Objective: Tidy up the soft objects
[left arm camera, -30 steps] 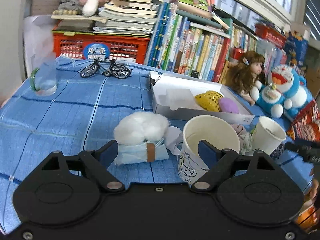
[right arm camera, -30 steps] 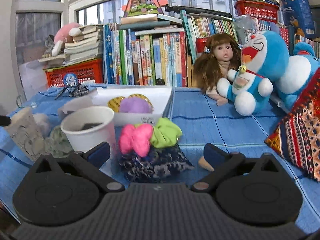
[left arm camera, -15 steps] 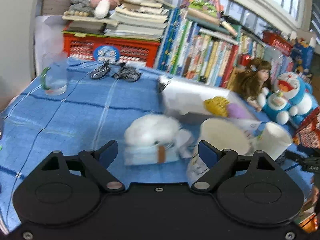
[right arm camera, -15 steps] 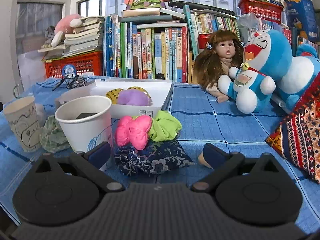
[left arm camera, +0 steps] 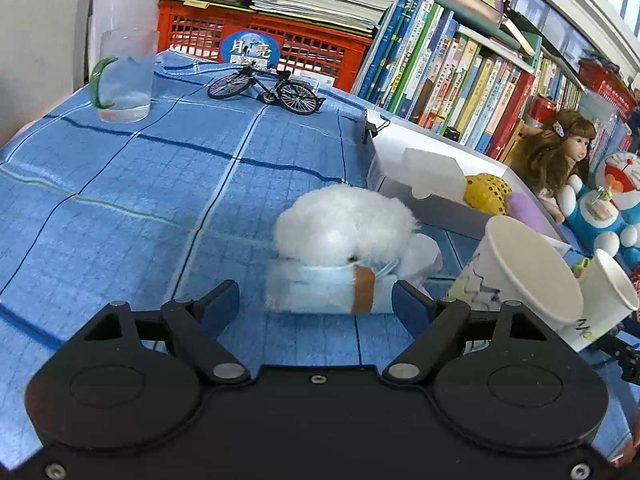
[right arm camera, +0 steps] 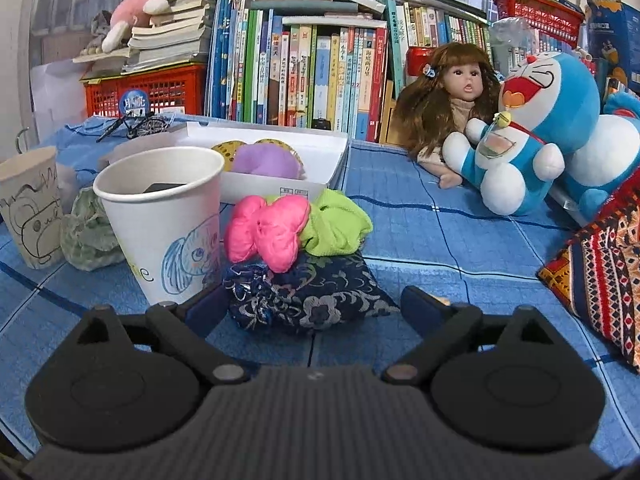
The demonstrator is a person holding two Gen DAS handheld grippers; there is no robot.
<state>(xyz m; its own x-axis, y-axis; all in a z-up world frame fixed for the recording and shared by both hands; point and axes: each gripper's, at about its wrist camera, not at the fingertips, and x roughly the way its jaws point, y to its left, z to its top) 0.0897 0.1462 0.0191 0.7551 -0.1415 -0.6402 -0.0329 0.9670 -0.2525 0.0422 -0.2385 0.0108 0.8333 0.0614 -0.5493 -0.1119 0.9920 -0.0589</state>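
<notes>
Holding yellow and purple toys, seemingly: white box.

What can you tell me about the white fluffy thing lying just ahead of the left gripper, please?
The white fluffy thing is a rounded puff of soft, cotton-like fibre lying on the blue checked tablecloth. Its lower front is wrapped in a pale blue pleated cloth band with a brown strip across it. It sits near the white box, beside a tilted paper cup. The left gripper has its closing jaws either side of the band, not yet pressing it.
</notes>
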